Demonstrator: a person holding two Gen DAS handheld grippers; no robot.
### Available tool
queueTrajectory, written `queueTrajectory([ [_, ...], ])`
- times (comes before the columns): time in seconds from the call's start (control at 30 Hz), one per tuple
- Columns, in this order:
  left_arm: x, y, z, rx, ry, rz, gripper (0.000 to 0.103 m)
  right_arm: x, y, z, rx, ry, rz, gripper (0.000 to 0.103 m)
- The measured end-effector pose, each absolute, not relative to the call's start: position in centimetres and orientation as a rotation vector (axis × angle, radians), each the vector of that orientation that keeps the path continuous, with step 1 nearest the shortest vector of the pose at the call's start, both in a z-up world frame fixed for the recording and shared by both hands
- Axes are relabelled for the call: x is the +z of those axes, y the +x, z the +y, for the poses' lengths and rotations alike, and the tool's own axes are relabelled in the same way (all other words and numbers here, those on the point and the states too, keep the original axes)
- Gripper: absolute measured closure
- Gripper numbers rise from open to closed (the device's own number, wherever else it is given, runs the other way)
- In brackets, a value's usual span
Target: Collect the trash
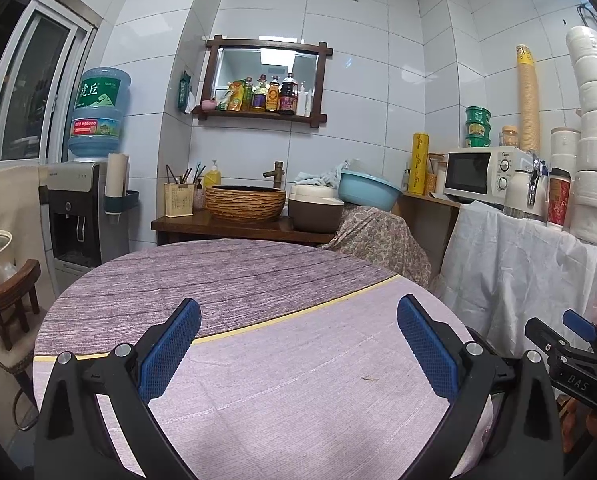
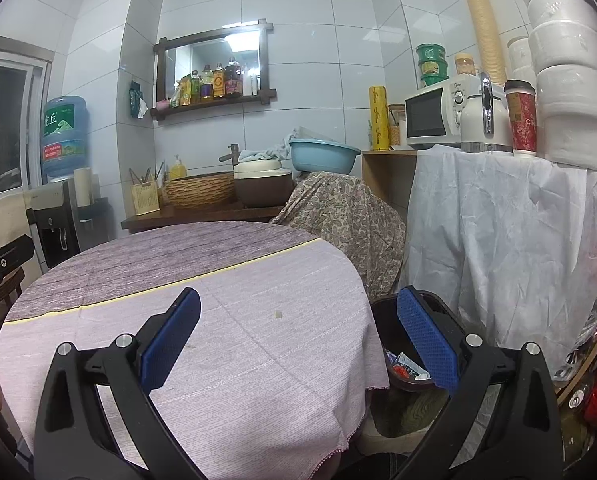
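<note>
both grippers spread wide above tablecloth

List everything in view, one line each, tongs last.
round table: 1, lilac and grey cloth with a yellow stripe, foreground
trash bin: 1, black, wrappers inside, right of the table
crumb: 1, pale, on the cloth
water dispenser: 1, grey, blue jug on top, far left
basket sink: 1, woven brown, back counter
rice cooker: 1, brown and cream, beside the sink
basin: 1, light blue, right of the cooker
shelf bottles: several, mixed colours, wall shelf
microwave: 1, white, right counter
left tongs: open, empty, above the table
right tongs: open, empty, at the table edge by the bin
</note>
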State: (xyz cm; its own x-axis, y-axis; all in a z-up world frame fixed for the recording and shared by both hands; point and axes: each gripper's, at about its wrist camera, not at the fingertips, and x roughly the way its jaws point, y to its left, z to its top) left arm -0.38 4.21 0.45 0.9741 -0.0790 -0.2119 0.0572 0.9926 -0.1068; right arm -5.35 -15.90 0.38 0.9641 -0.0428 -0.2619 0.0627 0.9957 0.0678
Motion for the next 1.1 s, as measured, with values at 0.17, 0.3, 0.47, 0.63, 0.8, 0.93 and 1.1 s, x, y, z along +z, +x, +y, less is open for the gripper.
queueTrajectory([
  [0.17,0.45,-0.38,4.09,-0.069,-0.099,0.218,0.005,0.30,-5.35,-16.05,-0.055,0.078,0.269,0.006],
  [0.3,0.43,-0.35,4.14,-0.071,-0.100,0.220,0.005,0.30,-5.31,-16.08,-0.055,0.077,0.269,0.006],
  [0.47,0.37,-0.33,4.13,-0.070,-0.101,0.224,0.005,0.17,-5.28,-16.29,-0.055,0.078,0.273,0.006],
  [0.63,0.31,-0.32,3.99,-0.070,-0.105,0.230,0.005,0.10,-5.29,-16.35,-0.055,0.076,0.276,0.006],
  [0.8,0.31,-0.30,3.81,-0.071,-0.102,0.234,0.005,0.01,-5.18,-16.43,-0.053,0.076,0.278,0.006],
  [0.93,0.31,-0.20,3.89,-0.074,-0.102,0.235,0.005,0.00,-5.16,-16.45,-0.053,0.076,0.279,0.006],
  [1.1,0.21,-0.20,3.90,-0.076,-0.100,0.237,0.005,0.04,-5.11,-16.48,-0.053,0.076,0.283,0.006],
])
